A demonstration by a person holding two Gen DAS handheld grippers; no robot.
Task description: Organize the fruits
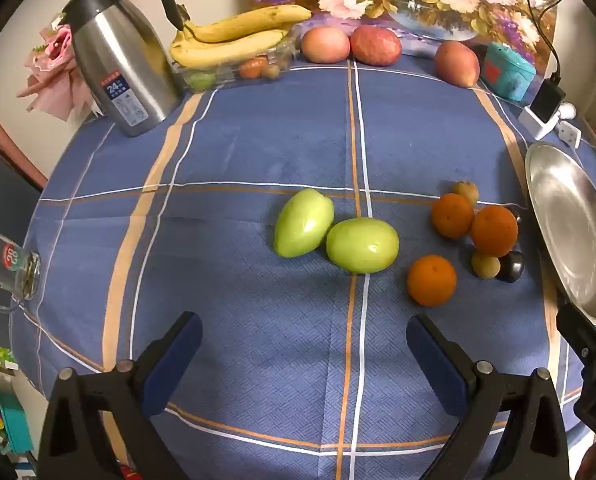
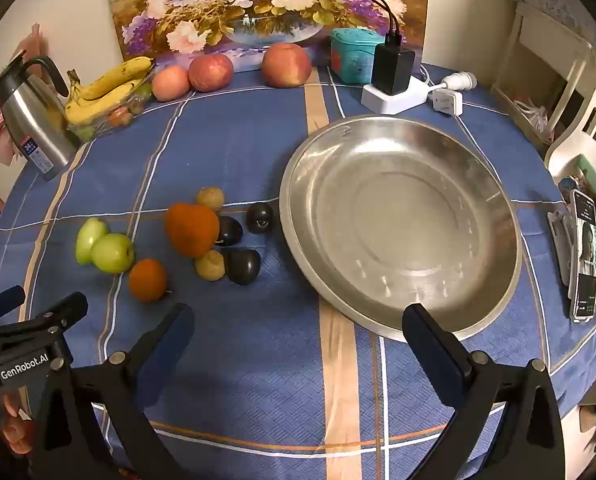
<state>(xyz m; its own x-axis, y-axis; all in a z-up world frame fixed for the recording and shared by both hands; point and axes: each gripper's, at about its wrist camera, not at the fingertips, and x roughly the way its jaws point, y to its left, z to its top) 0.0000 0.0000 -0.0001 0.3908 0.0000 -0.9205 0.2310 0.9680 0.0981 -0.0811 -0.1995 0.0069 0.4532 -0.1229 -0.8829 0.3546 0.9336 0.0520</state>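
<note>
A home dining corner: a round tabletop (image 2: 257, 152) under a blue plaid cloth, a floral painting (image 2: 233, 4) at top centre, a steel kettle (image 1: 117, 60) upper left, a phone charger (image 2: 392, 66) and power strip (image 2: 394, 96) upper right.

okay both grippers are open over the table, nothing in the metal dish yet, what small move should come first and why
Probably lower the left gripper onto the nearer green fruit. It lies almost straight ahead of the wide-open jaws, and the metal dish holds nothing yet.
</note>
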